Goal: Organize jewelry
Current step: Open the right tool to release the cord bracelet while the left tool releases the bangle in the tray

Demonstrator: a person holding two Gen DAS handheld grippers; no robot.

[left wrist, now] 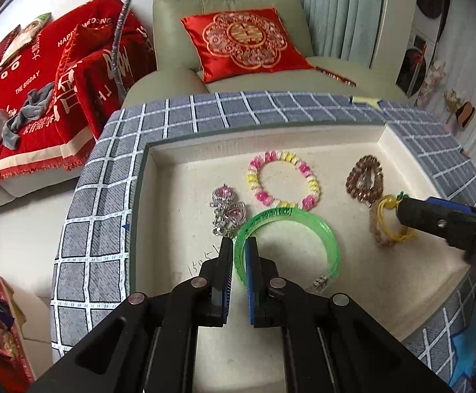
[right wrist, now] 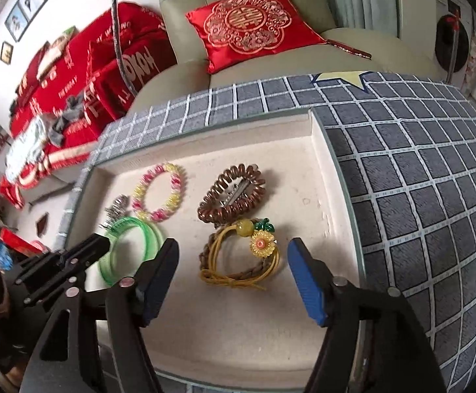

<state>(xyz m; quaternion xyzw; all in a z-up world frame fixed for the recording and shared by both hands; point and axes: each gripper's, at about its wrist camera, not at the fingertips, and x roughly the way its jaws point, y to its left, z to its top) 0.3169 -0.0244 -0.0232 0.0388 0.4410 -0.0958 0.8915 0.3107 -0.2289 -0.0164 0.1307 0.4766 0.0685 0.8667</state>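
- We have the left gripper (left wrist: 238, 245) pinching the rim of the green bangle (left wrist: 290, 229), which lies in the tray (left wrist: 303, 137) beside the pink-yellow bracelet (left wrist: 283, 180).
- Our right gripper (right wrist: 233, 249) stands spread, empty, over the yellow cord bracelet (right wrist: 238, 262), which rests free just below the brown coil (right wrist: 231, 193).
- We judge the placing step under way; next, let go of the bangle cleanly.
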